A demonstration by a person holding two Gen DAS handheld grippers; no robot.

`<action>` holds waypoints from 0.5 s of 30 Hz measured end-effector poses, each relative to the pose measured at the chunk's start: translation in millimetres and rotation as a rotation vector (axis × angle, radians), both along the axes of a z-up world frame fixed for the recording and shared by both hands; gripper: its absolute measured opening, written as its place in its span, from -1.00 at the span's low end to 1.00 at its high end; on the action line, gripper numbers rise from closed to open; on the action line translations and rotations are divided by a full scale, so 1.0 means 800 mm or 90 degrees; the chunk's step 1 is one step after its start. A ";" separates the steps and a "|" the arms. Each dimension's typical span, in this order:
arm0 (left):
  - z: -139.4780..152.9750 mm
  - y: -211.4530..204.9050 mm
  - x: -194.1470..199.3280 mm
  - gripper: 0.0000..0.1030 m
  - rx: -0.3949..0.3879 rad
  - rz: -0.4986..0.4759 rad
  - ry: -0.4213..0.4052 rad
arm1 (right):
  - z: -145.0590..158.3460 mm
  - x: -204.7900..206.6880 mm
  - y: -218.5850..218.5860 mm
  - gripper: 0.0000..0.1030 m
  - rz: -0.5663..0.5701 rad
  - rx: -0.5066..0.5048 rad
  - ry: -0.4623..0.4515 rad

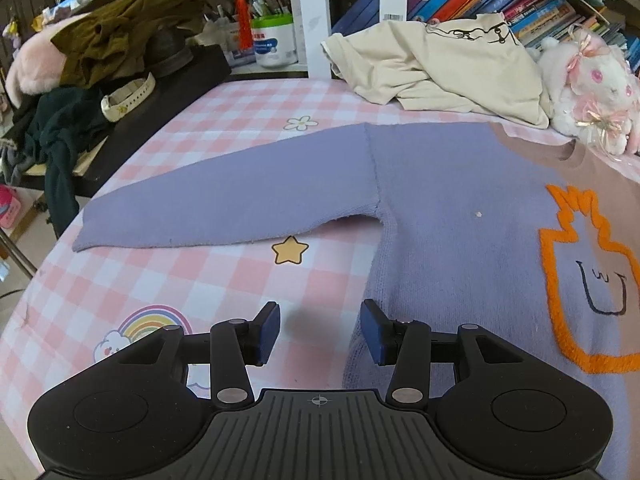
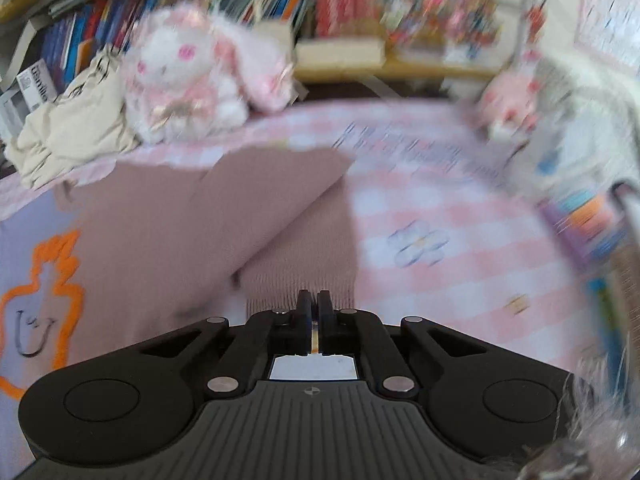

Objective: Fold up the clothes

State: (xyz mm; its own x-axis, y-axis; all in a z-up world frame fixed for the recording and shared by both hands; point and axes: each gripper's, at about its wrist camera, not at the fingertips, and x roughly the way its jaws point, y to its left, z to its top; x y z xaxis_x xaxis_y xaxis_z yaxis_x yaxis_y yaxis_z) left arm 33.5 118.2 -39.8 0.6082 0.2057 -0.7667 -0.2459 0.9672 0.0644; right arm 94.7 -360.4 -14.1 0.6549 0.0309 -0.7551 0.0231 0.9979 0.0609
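Well, flat two-tone sweater (image 1: 460, 200) (orange outline)

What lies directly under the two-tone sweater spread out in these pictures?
The sweater lies flat on a pink checked cloth printed with a star, flower and rainbow. Whatever prints or surface lie beneath the sweater's body are covered and cannot be seen.

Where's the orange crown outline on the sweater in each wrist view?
Left wrist: the orange crown outline is at the right edge, mid-height, on the lilac half of the sweater, right of the open left gripper.
Right wrist: the orange crown outline is at the left edge, lower half, left of the shut right gripper.
Shared landmark: the pink-and-white plush bunny beside the cream shirt.
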 end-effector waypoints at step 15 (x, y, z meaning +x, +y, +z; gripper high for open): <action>0.000 -0.001 -0.001 -0.13 -0.005 0.011 0.001 | 0.041 -0.012 -0.127 -0.95 -0.134 -0.252 -0.071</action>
State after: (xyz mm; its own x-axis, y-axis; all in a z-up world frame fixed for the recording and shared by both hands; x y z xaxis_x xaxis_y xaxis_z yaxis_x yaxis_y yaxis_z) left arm 32.5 117.7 -39.7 0.6041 0.2102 -0.7687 -0.2620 0.9634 0.0575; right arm 85.4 -461.7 18.4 0.6943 -0.3879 -0.6061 0.2430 0.9192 -0.3099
